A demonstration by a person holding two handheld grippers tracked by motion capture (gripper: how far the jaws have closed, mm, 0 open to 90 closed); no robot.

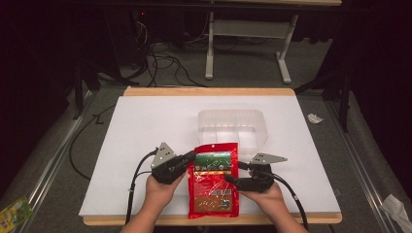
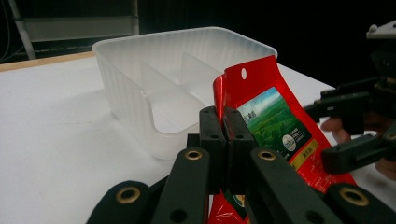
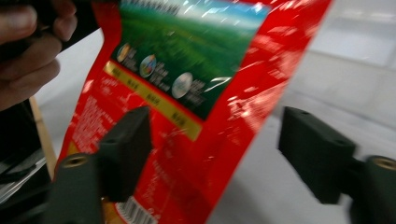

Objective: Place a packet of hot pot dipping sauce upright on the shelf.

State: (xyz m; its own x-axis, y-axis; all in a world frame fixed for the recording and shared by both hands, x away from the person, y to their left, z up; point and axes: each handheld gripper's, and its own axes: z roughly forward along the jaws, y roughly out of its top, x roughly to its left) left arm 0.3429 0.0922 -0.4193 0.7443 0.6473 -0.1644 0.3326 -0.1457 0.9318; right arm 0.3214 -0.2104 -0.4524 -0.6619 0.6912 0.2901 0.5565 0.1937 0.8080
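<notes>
Red pouch point(image 1: 214, 180) lies lengthwise near the front edge of the white table point(image 1: 145, 126), between our two hands, its top end reaching toward the clear plastic bin point(image 1: 232, 127) just behind it. We cannot read its small print; we only make out a green landscape picture, a yellow band and a barcode. In the right gripper view the pouch is blurred and cut off at the top and bottom edges.

Our left gripper point(image 2: 225, 128) has its jaws pressed together on the pouch's upper left edge, and that edge stands lifted in the left gripper view, hiding part of the bin's front wall. Our right gripper point(image 3: 215, 149) has its jaws spread wide on either side of the pouch's right edge; one jaw covers part of the pouch face, and we cannot tell whether either touches it.

The bin shows inner dividers through its cloudy walls. Beyond the table, cables point(image 1: 165, 63) trail across a dim floor.
</notes>
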